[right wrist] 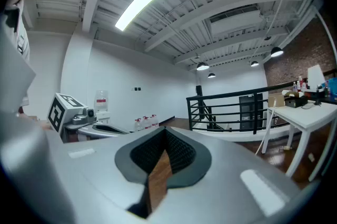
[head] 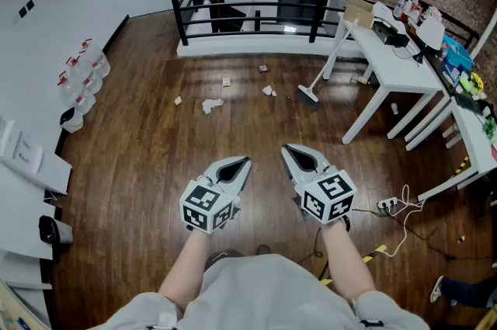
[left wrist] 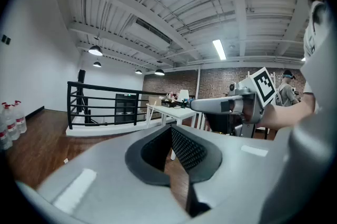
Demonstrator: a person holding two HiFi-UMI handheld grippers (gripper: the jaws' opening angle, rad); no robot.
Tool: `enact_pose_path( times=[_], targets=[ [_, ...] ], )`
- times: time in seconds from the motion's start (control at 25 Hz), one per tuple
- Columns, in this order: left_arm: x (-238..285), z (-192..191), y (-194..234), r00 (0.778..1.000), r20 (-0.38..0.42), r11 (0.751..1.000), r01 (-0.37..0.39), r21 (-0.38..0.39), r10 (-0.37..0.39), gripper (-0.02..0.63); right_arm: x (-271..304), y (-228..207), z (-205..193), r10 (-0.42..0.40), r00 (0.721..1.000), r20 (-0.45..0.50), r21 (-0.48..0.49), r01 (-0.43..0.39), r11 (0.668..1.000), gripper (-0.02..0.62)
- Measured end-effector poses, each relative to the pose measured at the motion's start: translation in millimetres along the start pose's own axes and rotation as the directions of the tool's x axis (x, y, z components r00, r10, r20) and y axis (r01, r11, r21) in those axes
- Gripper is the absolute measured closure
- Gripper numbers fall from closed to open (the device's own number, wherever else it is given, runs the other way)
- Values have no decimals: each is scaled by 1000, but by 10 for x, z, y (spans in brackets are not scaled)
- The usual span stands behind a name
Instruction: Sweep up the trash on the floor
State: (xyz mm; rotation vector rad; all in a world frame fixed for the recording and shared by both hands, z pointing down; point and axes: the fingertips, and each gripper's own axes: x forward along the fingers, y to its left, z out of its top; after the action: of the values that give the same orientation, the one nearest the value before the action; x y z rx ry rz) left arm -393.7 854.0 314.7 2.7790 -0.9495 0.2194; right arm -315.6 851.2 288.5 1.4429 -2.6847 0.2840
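Both grippers are held low over the wooden floor (head: 155, 165), and each is empty: the left gripper (head: 242, 162) has its jaws pressed together at the tips, and so does the right gripper (head: 287, 150). The trash lies well apart from them, from 11 to 12 o'clock: crumpled paper (head: 211, 105) and smaller scraps (head: 268, 90). A broom (head: 308, 95) leans on the white table (head: 396, 64) at 1 o'clock.

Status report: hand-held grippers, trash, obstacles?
Left hand-held gripper, right hand-held gripper: shut, empty. Trash scattered on floor ahead. Broom leans on white table. Nothing blocks.
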Motion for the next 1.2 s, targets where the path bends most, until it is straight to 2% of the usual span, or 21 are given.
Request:
enact_pose_path(
  times=[0.32, 0.68, 0.88, 1.04, 1.2],
  targets=[
    [807, 157, 221, 999, -15, 999, 43, 19, -43, 601, 327, -885, 78, -41, 999, 17, 43, 40, 998, 595],
    [2049, 328, 1232, 994, -11, 994, 106, -6, -106, 601, 1202, -1993, 182, -129, 991, -36, 35, 131, 991, 595],
    [2784, 503, 1662, 983, -27, 983, 182, -6, -182, 601, 1586, -2574, 359, -199, 979, -45, 42, 201, 979, 595],
    [3315, 640, 1785, 969, -43, 970, 244, -6, -244, 601, 1720, -3075, 421, -258, 964, -56, 57, 261, 964, 595],
    [3881, 730, 1868, 959, -62, 961, 277, -1, -276, 601, 1879, -3629, 490, -282, 958, -44, 69, 285, 956, 595]
  ],
)
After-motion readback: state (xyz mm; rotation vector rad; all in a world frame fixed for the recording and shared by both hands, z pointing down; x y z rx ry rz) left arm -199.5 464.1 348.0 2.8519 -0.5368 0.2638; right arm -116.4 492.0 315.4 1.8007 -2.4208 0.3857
